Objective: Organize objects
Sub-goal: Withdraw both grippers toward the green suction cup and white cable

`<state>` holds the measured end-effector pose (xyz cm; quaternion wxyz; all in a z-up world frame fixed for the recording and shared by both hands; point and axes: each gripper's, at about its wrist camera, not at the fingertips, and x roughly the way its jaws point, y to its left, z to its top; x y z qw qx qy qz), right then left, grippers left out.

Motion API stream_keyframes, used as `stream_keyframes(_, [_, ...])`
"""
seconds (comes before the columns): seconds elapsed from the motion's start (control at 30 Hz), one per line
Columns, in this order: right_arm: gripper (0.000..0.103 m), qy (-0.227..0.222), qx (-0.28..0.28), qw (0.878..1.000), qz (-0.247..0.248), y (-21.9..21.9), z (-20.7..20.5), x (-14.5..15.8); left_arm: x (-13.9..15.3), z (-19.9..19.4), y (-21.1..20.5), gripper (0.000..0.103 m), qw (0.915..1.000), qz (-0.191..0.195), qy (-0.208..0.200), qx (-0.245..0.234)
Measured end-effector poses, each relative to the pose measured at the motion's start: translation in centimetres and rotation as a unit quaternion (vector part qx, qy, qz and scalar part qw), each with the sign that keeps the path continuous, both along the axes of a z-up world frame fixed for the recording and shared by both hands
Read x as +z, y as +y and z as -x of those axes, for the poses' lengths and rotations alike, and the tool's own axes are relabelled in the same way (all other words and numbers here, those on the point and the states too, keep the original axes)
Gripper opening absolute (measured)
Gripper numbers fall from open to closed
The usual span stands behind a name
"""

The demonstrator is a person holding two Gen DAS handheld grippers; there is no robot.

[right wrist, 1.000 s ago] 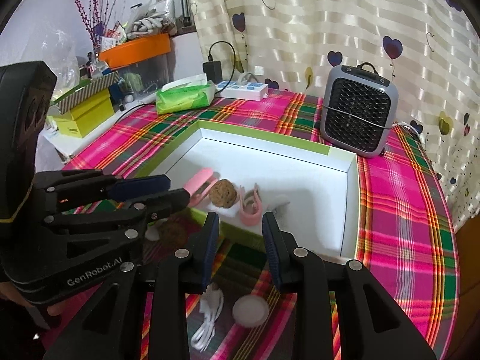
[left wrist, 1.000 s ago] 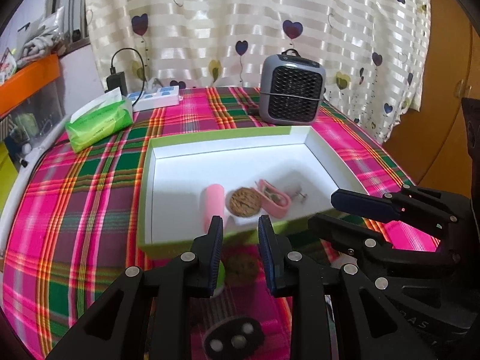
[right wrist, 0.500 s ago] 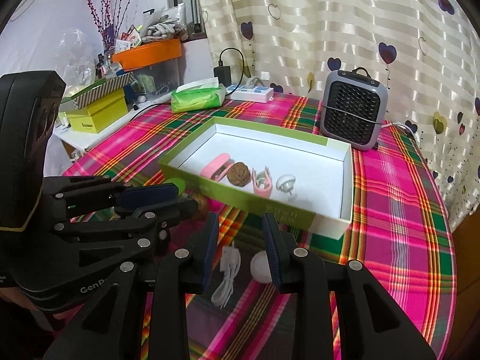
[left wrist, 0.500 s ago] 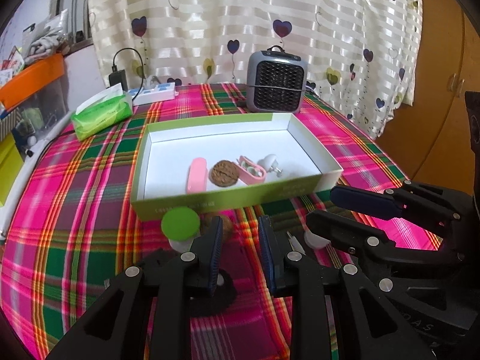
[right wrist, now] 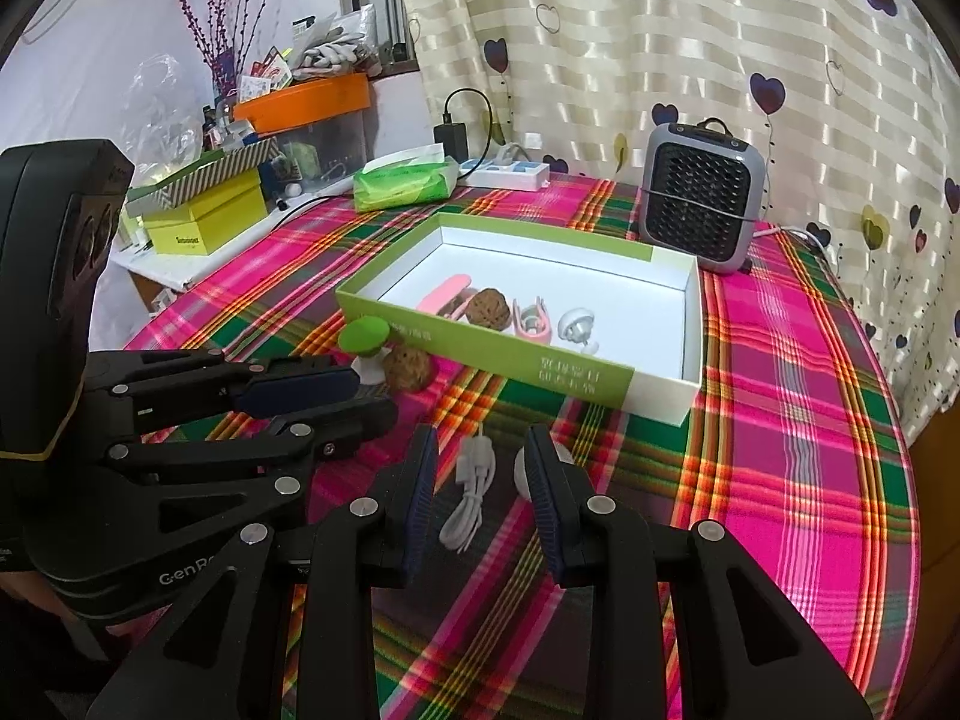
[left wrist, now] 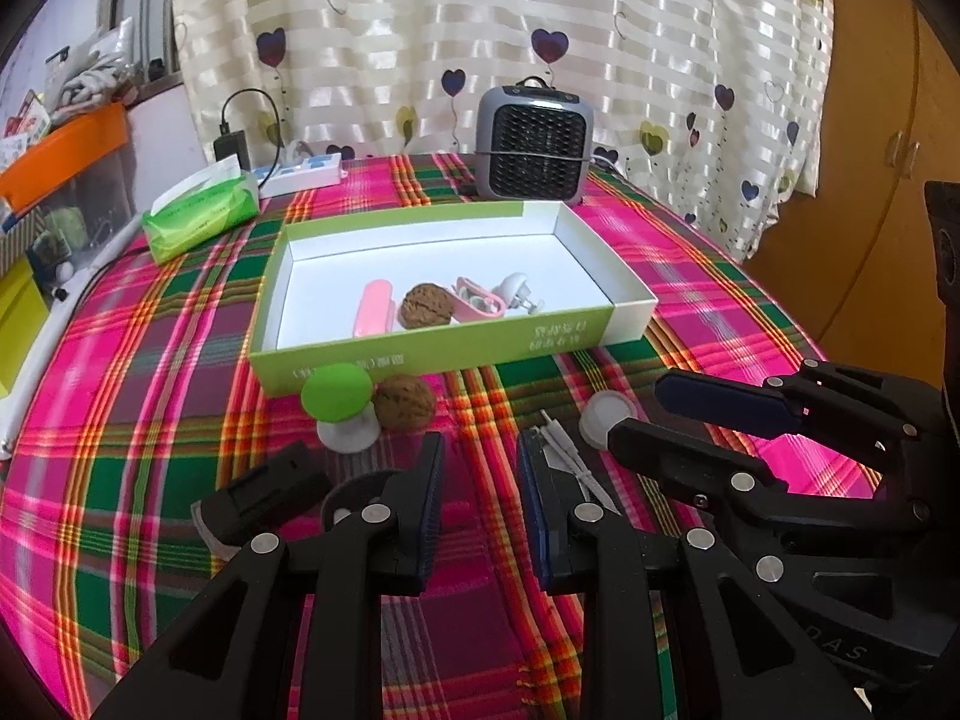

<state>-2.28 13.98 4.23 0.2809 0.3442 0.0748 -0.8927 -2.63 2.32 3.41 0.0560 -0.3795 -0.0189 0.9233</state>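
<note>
In front of the green box (left wrist: 420, 354) — walnut (left wrist: 403, 411), white cable (right wrist: 471, 495); both hand-held grippers (left wrist: 480, 510) (right wrist: 480, 495) released, empty.

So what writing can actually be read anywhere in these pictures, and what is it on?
"GenRo", cut off by a finger: on the black body of the left gripper, seen from the right wrist view.
"DAS", upside down and partial: on the right gripper, seen from the left wrist view.
White characters on the green box front wall: too small to read.
Dark word on the yellow box: too blurred to read.
</note>
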Motion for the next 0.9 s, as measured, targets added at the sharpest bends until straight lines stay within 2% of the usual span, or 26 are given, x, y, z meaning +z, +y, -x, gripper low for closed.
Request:
stream_keyframes(0.7, [0.032, -0.02, -0.005, 1.0, 0.002, 1.1, 0.0, -1.0, -1.1, 0.1, 0.9, 0.022, 0.9997, -0.012, -0.015, -0.017])
stream_keyframes(0.9, [0.035, -0.026, -0.012, 1.0, 0.001, 1.3, 0.6, -1.4, -1.3, 0.4, 0.9, 0.022, 0.9995, -0.017, -0.019, -0.018])
